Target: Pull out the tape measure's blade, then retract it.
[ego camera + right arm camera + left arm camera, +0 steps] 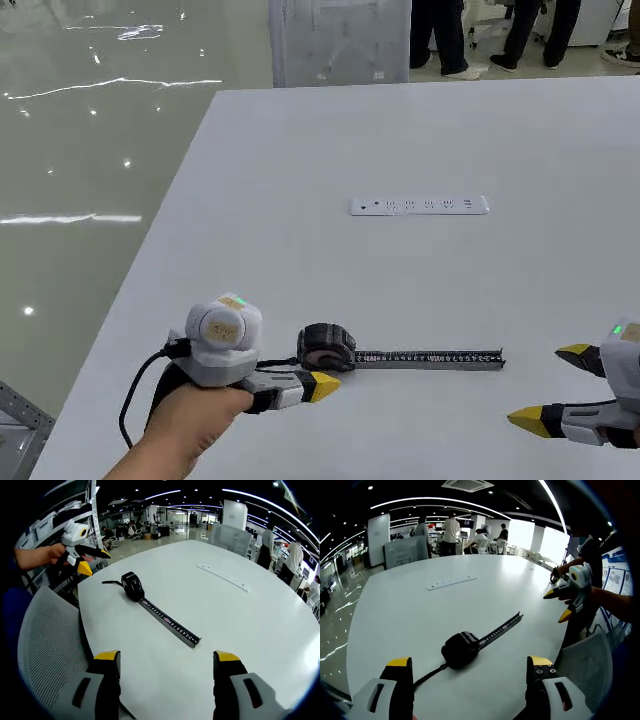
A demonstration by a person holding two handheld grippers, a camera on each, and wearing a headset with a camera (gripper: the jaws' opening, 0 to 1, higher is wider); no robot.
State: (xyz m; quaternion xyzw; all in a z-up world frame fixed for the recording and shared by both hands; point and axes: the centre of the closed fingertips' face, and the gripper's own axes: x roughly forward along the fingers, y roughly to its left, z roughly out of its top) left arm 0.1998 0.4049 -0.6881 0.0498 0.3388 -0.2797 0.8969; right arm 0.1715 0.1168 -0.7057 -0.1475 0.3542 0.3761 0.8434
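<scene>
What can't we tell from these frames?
- Blade numbers: too small to read in the head view and both gripper views.
- Right gripper: body cut off by the head view's right edge.
- Case lock: too small to tell its state.

- Looks like a large open-plan office: long ceiling light strips [435,499] and a ceiling air vent [467,484].
- A wide white table [300,150] carries a power strip [419,205], with a grey mesh chair [45,645] beside it.
- A polished floor [100,150] reflects the lights.
- People [451,530] stand among what may be desks, too far off to tell.
</scene>
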